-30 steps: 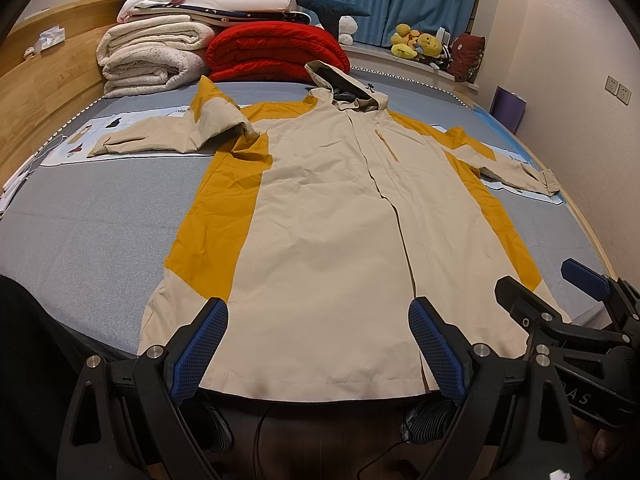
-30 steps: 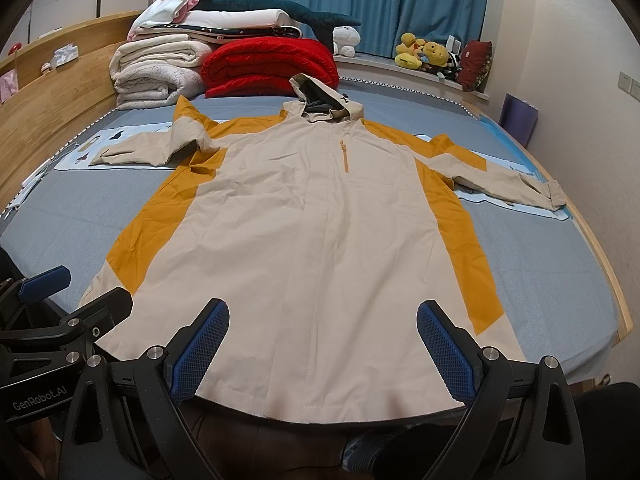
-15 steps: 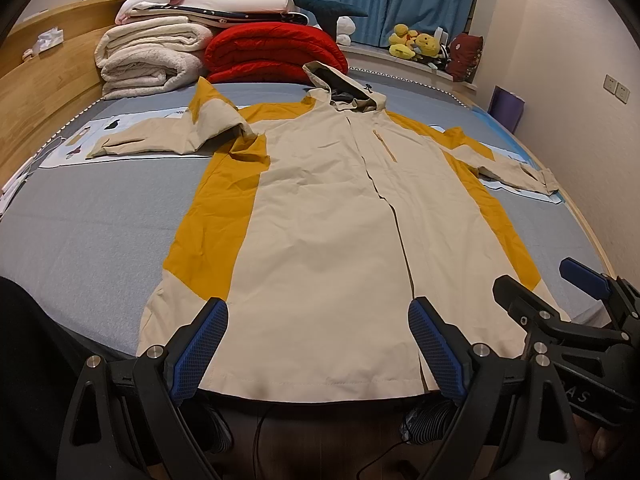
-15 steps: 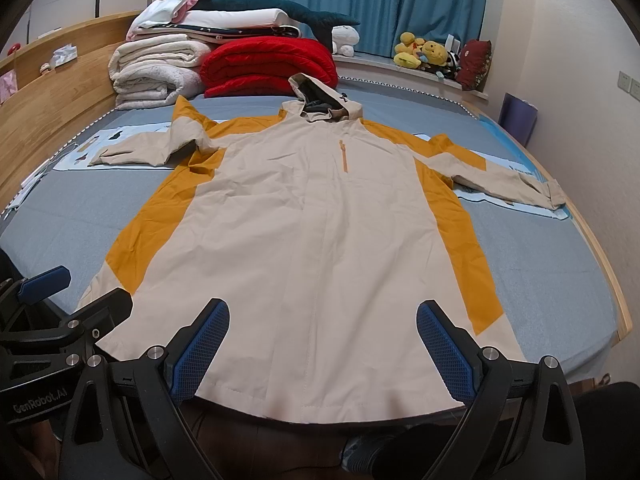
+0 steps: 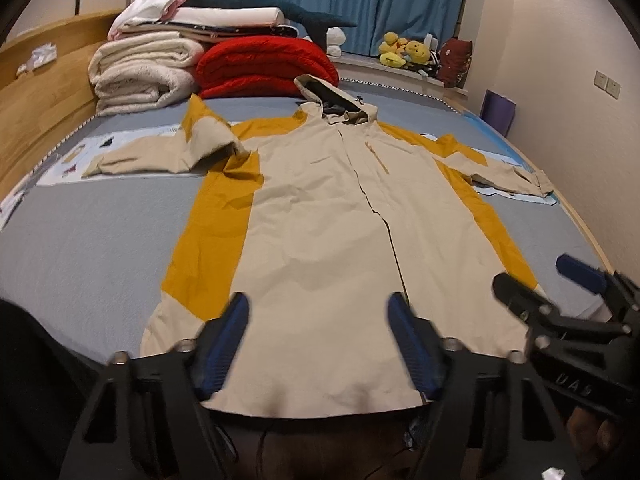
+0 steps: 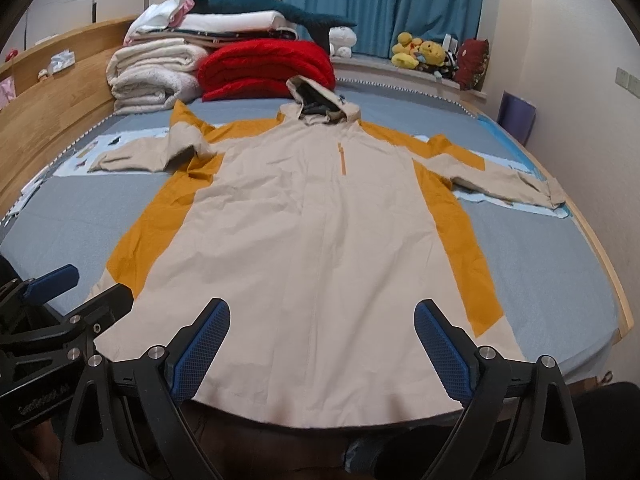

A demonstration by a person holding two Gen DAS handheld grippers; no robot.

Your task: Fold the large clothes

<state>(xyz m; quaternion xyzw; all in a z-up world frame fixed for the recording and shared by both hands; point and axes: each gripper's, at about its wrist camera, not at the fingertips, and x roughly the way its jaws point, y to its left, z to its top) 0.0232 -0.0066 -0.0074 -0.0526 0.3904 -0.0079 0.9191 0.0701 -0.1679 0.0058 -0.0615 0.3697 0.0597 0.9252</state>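
Jacket spread flat on the bed, folding not yet begun.

The jacket lies face up on the bed, hood toward the stacked blankets, hem nearest both grippers. The left gripper hovers above the hem, its jaws closing on nothing; the right gripper hangs wide apart, empty, beside it. The next move probably calls for lowering onto a hem corner or sleeve and pinching the cloth.
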